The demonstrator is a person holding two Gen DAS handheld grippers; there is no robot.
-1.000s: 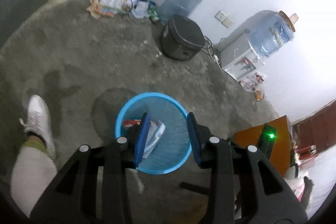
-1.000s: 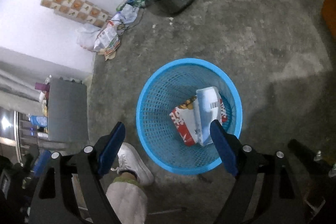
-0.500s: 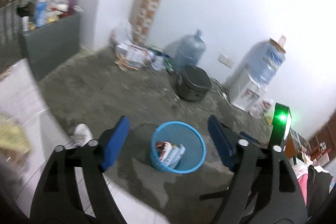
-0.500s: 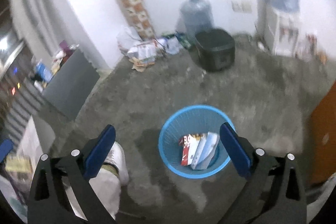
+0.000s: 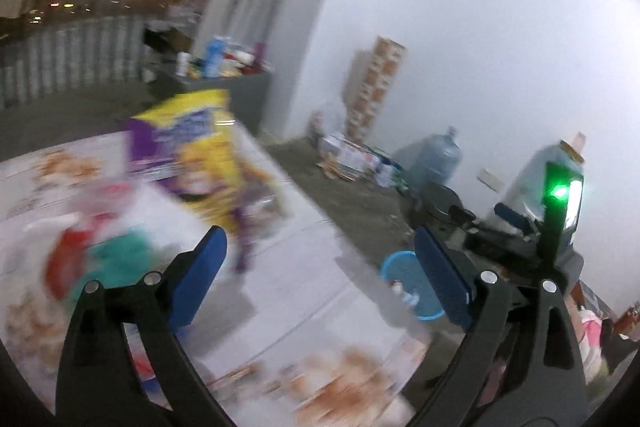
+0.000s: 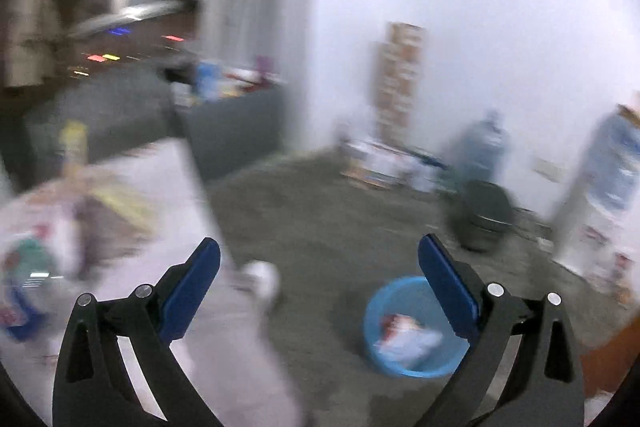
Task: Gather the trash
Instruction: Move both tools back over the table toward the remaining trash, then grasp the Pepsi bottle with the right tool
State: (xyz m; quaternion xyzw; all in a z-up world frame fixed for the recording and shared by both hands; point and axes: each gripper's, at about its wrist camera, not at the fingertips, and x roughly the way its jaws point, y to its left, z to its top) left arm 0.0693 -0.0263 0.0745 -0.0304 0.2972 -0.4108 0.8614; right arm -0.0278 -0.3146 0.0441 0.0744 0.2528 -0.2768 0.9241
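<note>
Left wrist view, heavy motion blur: left gripper [image 5: 320,267] has its jaws spread wide with nothing between them. White bench [image 5: 304,291] fills the left and centre of the frame. On it, upper left of centre, a yellow-and-purple snack bag [image 5: 200,163]; lower left, a red-and-teal wrapper [image 5: 92,259], shape too smeared to name closer. Blue basket [image 5: 404,291] sits on the concrete floor [image 5: 360,195] at centre right, partly behind the right jaw, well apart from the bench items.

Right wrist view, also blurred: right gripper [image 6: 320,287] likewise spread wide and empty. Basket [image 6: 376,343] at lower centre right, with packets [image 6: 404,339] lying inside. Bench edge [image 6: 172,187] at left carries smeared colourful items, not separable.

Progress, as a judgement: part done. Some trash is already in the basket; at least two pieces on the bench are left. Both grippers point toward the bench side, so the next pick looks likely to be there. A heap of litter [image 5: 352,159] by the far wall, centre right, may or may not belong to the task.

Counts:
- Grippers: two, both empty.
- Basket: one.
- Packets in basket: at least two, one red-white, one pale blue; the blur prevents a firmer count.
- Bench trash: two clear pieces in the left view, possibly more.
- Water jugs [image 5: 438,159]: two, one on the floor, one on a dispenser [image 6: 600,195] at right.
- Dark cooker-like pot [image 6: 484,219]: one.
- White shoe [image 6: 260,279]: one, at lower centre.
</note>
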